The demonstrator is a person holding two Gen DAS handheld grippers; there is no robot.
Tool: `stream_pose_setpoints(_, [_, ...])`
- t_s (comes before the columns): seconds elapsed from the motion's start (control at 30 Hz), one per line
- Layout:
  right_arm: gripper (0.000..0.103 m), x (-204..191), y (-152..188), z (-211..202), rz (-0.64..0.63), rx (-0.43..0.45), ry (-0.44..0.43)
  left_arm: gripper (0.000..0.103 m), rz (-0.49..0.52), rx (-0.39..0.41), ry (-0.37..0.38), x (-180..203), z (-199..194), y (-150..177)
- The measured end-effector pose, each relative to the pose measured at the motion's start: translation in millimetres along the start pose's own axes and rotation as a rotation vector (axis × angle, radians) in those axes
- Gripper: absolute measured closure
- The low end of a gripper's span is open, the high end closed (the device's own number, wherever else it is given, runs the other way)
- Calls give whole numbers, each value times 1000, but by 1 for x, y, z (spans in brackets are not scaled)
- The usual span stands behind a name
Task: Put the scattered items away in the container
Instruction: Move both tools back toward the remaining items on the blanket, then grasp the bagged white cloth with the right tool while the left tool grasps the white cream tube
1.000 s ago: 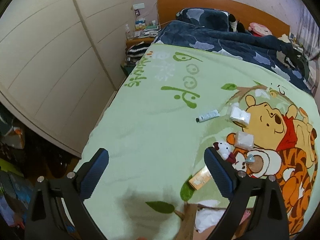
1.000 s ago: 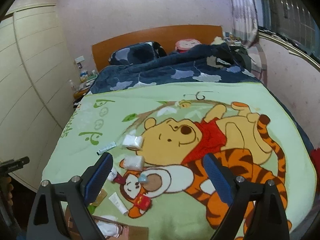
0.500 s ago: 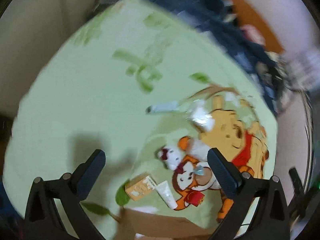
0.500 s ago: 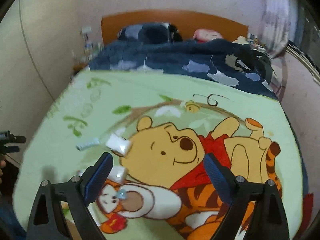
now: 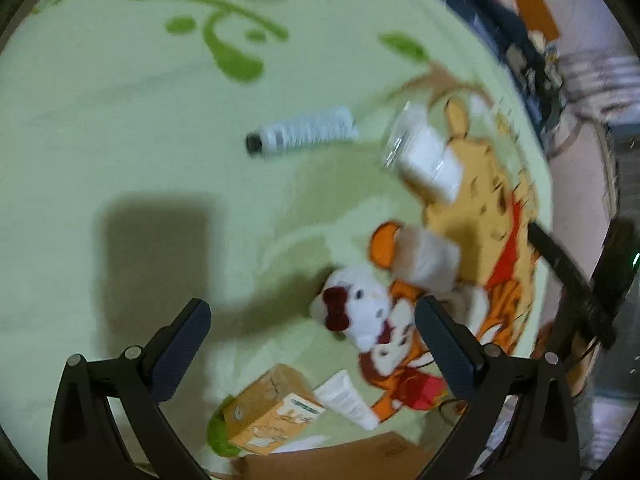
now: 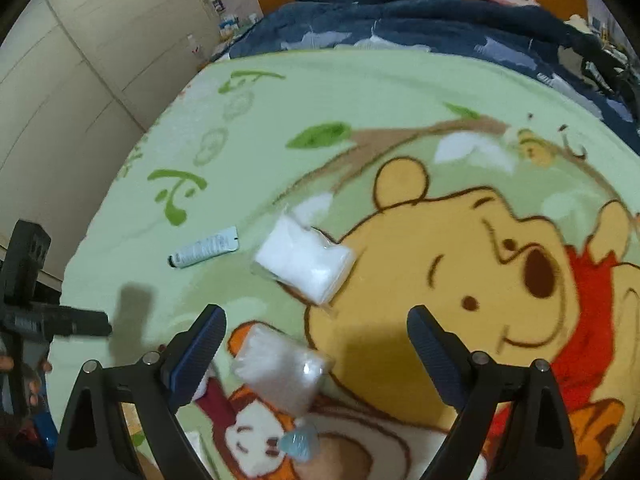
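Both wrist views, one instant; left view motion-blurred.

Left gripper (image 5: pixel 312 344): jaws spread wide, nothing between them, held above the green blanket (image 5: pixel 120 120). Nearest, below and between its fingers: the edge of a brown cardboard box (image 5: pixel 340 456), taken to be the container; its inside is not visible. Just beyond the box edge lie an orange carton (image 5: pixel 272 412) and a white tube (image 5: pixel 348 398), touching or nearly so. Further out, close to the right finger, a white plush toy with a dark red bow (image 5: pixel 356 312). Beyond that, a white packet (image 5: pixel 428 264), then a second clear-wrapped packet (image 5: pixel 424 160), and farthest, ahead and left of centre, a white tube with a black cap (image 5: pixel 304 134).

Right gripper (image 6: pixel 316 344): jaws likewise wide apart and empty. Between its fingers, nearer the left one, is the closer packet (image 6: pixel 280 372); a small pale-blue item (image 6: pixel 298 444) lies below it, identity unclear. The farther packet (image 6: pixel 306 264) sits ahead of the jaws; the capped tube (image 6: pixel 204 248) ahead and left.

Judgement: several items lie loose on the blanket outside the box, so tidying remains. Which item either gripper is bound for is not settled.

Technique notes:
- Soft blanket: fingers that press down will sink; pinch the item only, not the pile.
- Packets are slippery film; close across the short side, centred.
- Tubes roll; grip across the body, not the cap.
- Plush compresses; take the head or torso.
- Release low over the box.
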State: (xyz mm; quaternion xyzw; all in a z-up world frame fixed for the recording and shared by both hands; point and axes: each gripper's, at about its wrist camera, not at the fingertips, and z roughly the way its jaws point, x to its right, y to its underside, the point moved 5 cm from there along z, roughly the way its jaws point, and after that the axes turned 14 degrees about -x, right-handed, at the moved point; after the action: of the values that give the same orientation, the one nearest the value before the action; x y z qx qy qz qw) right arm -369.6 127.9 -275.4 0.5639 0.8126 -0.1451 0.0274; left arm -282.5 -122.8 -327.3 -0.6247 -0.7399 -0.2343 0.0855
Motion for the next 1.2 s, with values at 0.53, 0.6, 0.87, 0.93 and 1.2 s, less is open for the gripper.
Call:
stream_pose_setpoints(0.53, [9, -36, -43, 104, -291, -135, 222, 1, 56, 295, -609, -6, 2, -85])
stream_pose_setpoints(0.6, [9, -36, -47, 118, -302, -163, 243, 1, 72, 283, -605, -2, 9, -91])
stream_pose_setpoints(0.87, [55, -31, -53, 123, -283, -140, 178, 1, 130, 289, -552, 16, 20, -98])
stream_pose_setpoints(0.93, [60, -22, -56, 114, -225, -121, 104, 1, 138, 297, -550, 19, 21, -97])
stream_pose_setpoints(1.2, [62, 35, -36, 74, 46, -98, -9, 0, 236, 361, -585, 51, 17, -97])
